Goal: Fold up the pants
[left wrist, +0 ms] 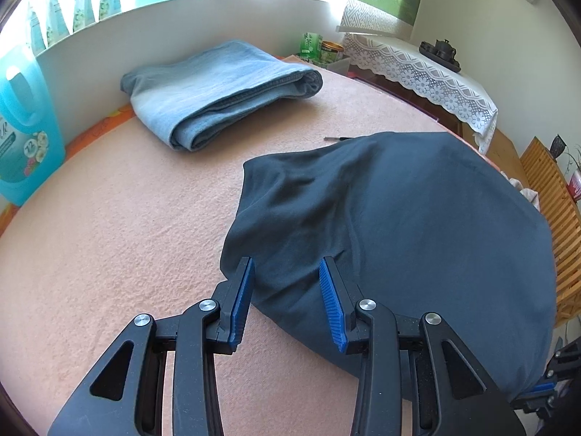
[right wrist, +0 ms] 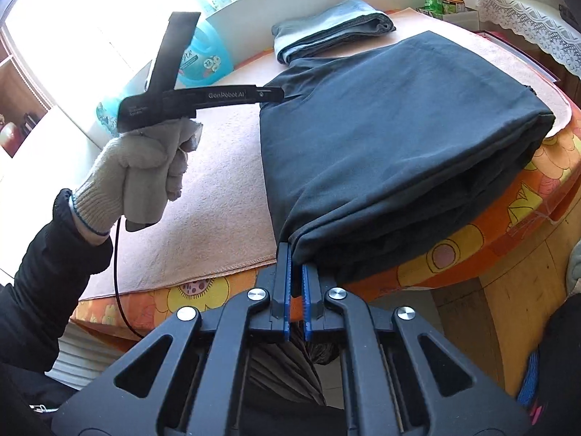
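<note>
Dark navy pants (left wrist: 399, 218), folded into a thick bundle, lie on the right side of a table covered with a pink cloth (left wrist: 109, 236). My left gripper (left wrist: 287, 265) sits at the bundle's left edge, and a bulge of the cloth fills the gap between its blue pads. In the right wrist view a gloved hand (right wrist: 145, 167) holds that left gripper (right wrist: 276, 93) at the pants' (right wrist: 381, 127) far left corner. My right gripper (right wrist: 297, 254) is shut on the near corner of the pants, at the table's front edge.
Folded light blue jeans (left wrist: 218, 91) lie at the back of the table. A blue detergent bottle (left wrist: 21, 138) stands at the left edge. Tins (left wrist: 326, 51), a lace-covered side table (left wrist: 417, 69) and a slatted wooden chair (left wrist: 552, 196) are behind and to the right.
</note>
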`<state>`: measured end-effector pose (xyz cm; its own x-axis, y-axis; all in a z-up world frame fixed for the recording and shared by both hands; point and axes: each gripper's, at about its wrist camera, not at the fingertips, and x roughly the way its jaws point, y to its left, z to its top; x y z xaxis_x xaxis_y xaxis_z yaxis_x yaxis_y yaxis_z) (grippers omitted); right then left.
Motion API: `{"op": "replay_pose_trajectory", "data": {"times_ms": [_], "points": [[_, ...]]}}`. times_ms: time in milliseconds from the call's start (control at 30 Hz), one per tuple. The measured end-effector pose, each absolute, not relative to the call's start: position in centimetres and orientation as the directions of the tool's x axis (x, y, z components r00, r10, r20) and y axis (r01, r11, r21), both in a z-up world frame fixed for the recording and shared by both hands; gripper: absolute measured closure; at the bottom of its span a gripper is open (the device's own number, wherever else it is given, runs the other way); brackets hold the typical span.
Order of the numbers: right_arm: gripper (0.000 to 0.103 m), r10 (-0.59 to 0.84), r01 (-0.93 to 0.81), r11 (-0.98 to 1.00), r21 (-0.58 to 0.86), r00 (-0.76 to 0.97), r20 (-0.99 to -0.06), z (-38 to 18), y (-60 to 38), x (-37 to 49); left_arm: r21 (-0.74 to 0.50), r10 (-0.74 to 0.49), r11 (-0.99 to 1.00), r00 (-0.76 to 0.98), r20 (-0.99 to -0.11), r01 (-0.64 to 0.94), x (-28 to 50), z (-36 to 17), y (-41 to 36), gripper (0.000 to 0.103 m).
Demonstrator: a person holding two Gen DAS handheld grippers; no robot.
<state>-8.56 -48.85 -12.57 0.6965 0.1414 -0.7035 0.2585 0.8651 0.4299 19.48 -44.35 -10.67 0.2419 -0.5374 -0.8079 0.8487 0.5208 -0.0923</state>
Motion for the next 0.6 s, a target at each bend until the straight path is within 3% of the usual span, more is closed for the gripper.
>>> {"op": "replay_pose_trajectory", "data": {"times_ms": [267,467,600], "points": [[0.098,0.165,0.272,0.872,0.407,0.619,-0.768,-14.2,-49.0,-9.7,-0.058,-0.502,0.567,0.289,-0.815,0.822,20.5,-11.3,-44.7,0.066],[0.098,0.061,0.212,0.922,0.325,0.749,-0.660,-8.7,-49.6,-11.3,-0.074,-0.503,0.623,0.326,-0.801,0.779,22.6,-9.9,-43.2,0.067],[0.097,-0.009,0.216,0.946,0.243,0.764,-0.646,-7.4,-51.5,-9.2,-0.072,-0.503,0.631,0.337,-0.796,0.772,22.5,-9.4,-42.8,0.067]]}}
